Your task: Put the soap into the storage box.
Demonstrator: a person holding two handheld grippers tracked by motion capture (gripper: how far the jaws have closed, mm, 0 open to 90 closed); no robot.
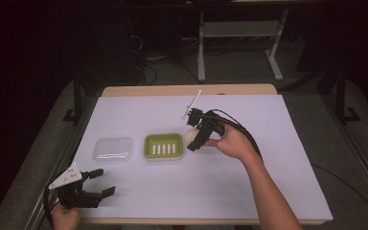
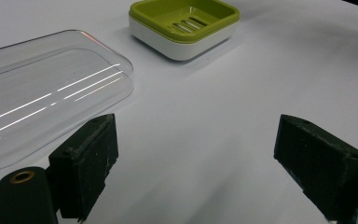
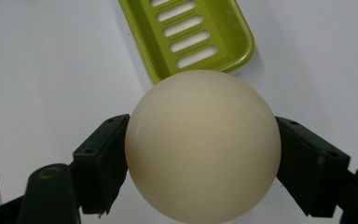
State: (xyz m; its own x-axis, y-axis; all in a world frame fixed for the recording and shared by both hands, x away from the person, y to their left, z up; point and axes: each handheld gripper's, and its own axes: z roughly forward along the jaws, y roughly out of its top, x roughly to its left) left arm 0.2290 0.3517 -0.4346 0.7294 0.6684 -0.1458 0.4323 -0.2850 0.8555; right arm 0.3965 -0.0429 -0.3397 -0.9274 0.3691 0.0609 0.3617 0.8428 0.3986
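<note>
— Holding it across the widest part, is that wise? The right gripper (image 3: 203, 154) has its jaws pinched on either side of the cream round soap (image 3: 203, 145), just beside the right end of the green soap dish (image 1: 163, 146).

— Probably the only good spot. It looks smooth, hard and light, so I'd guess it's slippery; off-centre it could squirt out.

— And the left gripper (image 1: 98, 183)?

— Spread wide, holding nothing, resting near the table's front edge, with the clear lid (image 2: 42, 95) just ahead on the white table sheet (image 1: 278, 143).
</note>
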